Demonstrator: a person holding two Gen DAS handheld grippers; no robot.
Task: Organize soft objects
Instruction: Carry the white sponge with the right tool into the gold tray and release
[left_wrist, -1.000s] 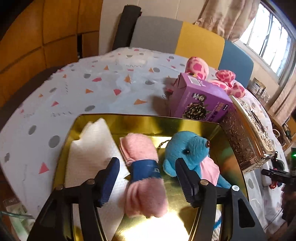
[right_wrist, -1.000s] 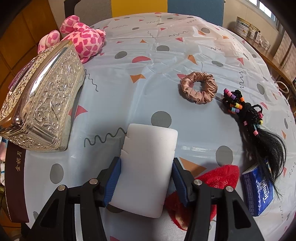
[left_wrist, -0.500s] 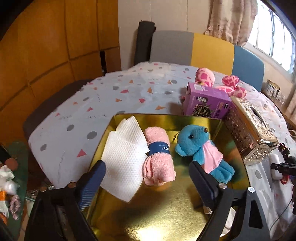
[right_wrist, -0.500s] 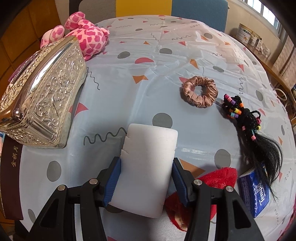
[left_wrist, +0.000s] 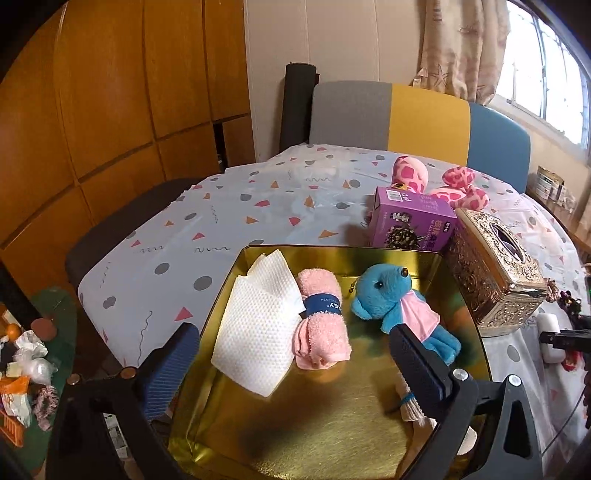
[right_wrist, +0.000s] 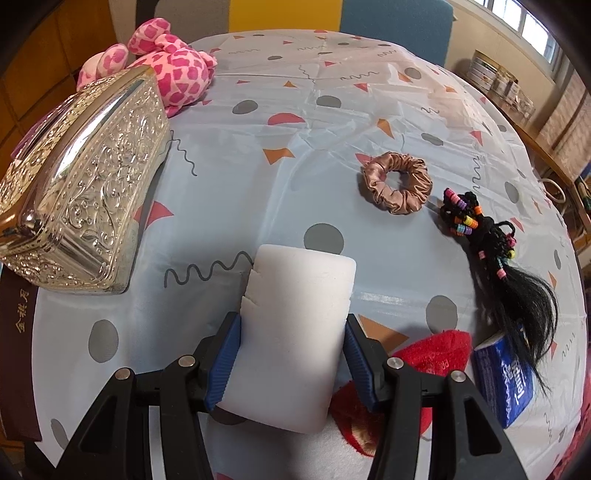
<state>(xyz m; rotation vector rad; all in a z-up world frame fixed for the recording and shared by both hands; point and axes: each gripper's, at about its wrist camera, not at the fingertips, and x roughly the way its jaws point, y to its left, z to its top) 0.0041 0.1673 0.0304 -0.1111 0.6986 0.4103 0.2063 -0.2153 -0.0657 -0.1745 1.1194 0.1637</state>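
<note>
Surface (right_wrist: 369, 122): scrunchie (right_wrist: 397, 182) and red cloth (right_wrist: 432, 354) not yet sorted.
Gold tray (left_wrist: 332, 424): holds napkin (left_wrist: 255, 328), rolled pink towel (left_wrist: 321, 328), blue teddy (left_wrist: 395, 306).
Right claw (right_wrist: 291, 360): clamped on white sponge (right_wrist: 295, 325), over the surface.
Left claw (left_wrist: 291, 362): spread wide, empty, above tray.

Embossed metal tissue box (left_wrist: 496, 275) is sitting on the patterned tablecloth (left_wrist: 229, 221). Purple carton (left_wrist: 410, 221) is standing just beside the tissue box, on its far side. Grey, yellow and blue chair back (left_wrist: 417, 122) is showing well behind the tissue box. Curtain (left_wrist: 461, 48) is hanging above that chair.
</note>
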